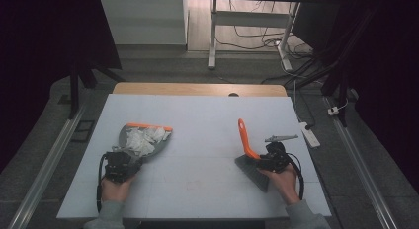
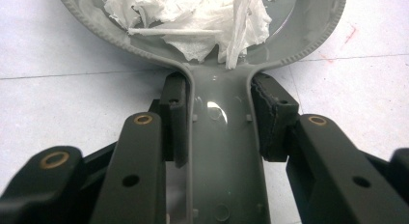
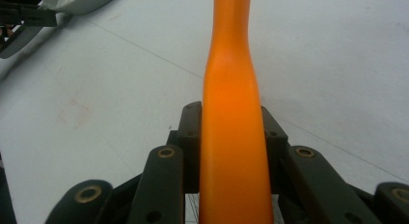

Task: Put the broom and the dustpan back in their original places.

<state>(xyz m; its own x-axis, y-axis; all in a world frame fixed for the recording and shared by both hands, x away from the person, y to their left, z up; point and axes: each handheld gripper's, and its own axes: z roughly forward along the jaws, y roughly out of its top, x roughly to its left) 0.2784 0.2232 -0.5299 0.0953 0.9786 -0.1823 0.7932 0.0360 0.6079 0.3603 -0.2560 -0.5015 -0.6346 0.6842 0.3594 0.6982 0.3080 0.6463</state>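
1. The dustpan (image 1: 144, 140) sits on the desk (image 1: 202, 115) at its left side, loaded with crumpled white paper scraps (image 1: 143, 138); in my judgement a tilt or jerk of its handle would spill them back onto the desk.
2. The left gripper (image 2: 219, 122) has its fingers (image 2: 272, 118) clamped tight on the dustpan's grey handle.
3. The right gripper (image 3: 232, 137) is closed on the orange handle of the brush (image 1: 249, 155), well apart at the right; a loose hold could let it swing.
4. Both hands rest low near the desk's front edge, forearms entering from below, with the grippers pointing away from the person.
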